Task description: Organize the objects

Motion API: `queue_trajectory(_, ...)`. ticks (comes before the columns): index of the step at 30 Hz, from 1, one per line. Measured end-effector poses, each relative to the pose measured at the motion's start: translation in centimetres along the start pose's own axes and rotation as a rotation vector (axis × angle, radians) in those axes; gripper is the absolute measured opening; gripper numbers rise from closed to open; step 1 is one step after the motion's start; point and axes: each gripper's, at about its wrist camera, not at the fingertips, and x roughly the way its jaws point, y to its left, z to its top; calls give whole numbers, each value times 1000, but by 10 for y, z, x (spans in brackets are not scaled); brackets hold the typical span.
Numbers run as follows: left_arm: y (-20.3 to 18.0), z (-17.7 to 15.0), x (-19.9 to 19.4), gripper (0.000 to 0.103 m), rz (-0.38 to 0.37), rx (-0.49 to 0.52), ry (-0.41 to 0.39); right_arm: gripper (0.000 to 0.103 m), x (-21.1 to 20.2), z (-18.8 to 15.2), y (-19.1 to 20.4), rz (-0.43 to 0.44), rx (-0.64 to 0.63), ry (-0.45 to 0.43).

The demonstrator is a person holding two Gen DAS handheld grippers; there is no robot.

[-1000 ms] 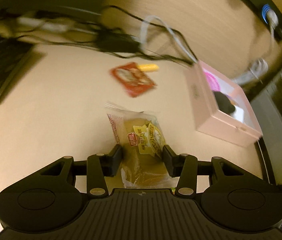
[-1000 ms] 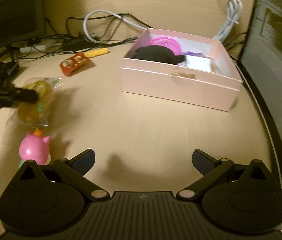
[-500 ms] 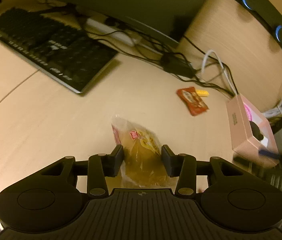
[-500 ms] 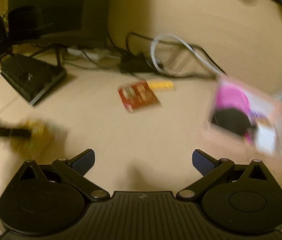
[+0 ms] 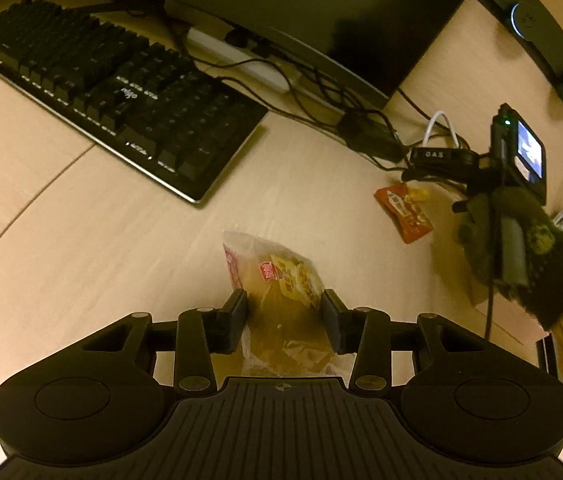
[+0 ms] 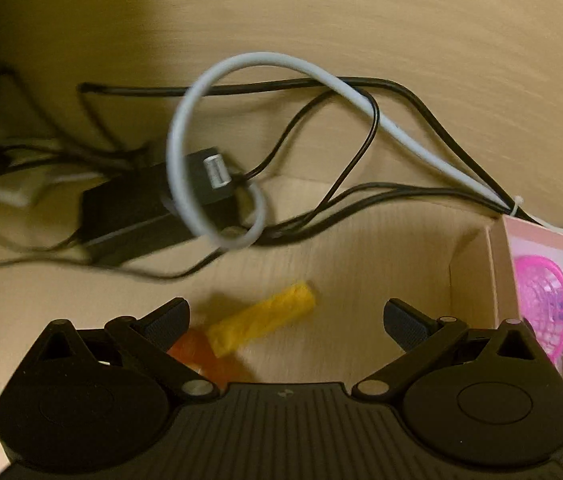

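**Carrying a snack bag while the other tongs reach for loose sweets**

Clamped across the middle by the left tongs [image 5: 284,322], jaws lately drawn closer: snack bag [image 5: 281,292], lifted clear of the bench [image 5: 121,248] for carrying; printing unreadable. Spread wide and empty, right tongs [image 6: 287,320], poised over a yellow stick [image 6: 261,322] and red packet [image 6: 197,354], beside the pink box [image 6: 499,276], likely the destination. Farther off: keyboard [image 5: 113,92], cables [image 6: 321,128]. Readable on a black strap [image 5: 439,156]: "OAS".

open desk [image 5: 93,236] left, keyboard [image 5: 121,92] behind; cables [image 6: 321,128] ahead
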Motion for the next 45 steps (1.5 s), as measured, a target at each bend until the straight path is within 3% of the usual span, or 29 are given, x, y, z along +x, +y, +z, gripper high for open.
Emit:
queue_trajectory(5, 6, 1, 6, 41, -1, 15, 24, 59, 9, 2, 2, 27, -13, 9)
queue_trajectory(8, 5, 1, 11, 40, -11, 23, 36, 41, 0, -4, 3, 60, -48, 21)
queue_trajectory(14, -8, -2, 17, 40, -38, 66, 53, 30, -32, -43, 0, 144, -97, 48)
queue_trajectory(20, -21, -8, 21, 40, -65, 107, 73, 27, -71, -94, -7, 224, -133, 85)
queue_trajectory(25, -33, -15, 27, 40, -87, 135, 90, 28, -100, -130, -13, 262, -160, 85)
queue_trajectory(27, -38, -17, 29, 40, -93, 152, 95, 39, -119, -143, -15, 245, -186, 50)
queue_trajectory(29, -41, -18, 31, 40, -100, 166, 100, 65, -138, -155, -19, 222, -206, 5)
queue_trajectory(32, -45, -20, 35, 39, -115, 180, 114, 92, -166, -176, -29, 211, -200, -45)
queue_trajectory(34, -47, -22, 36, 39, -122, 192, 115, 99, -180, -194, -32, 200, -204, -52)
queue_trajectory(39, -55, -26, 39, 40, -152, 244, 120, 101, -190, -243, -25, 176, -258, -30)
queue_trajectory(42, -58, -27, 41, 42, -170, 275, 131, 103, -193, -257, -21, 184, -257, -42)
queue_trajectory(45, -59, -27, 42, 46, -169, 279, 147, 103, -197, -263, -23, 124, -268, -69)
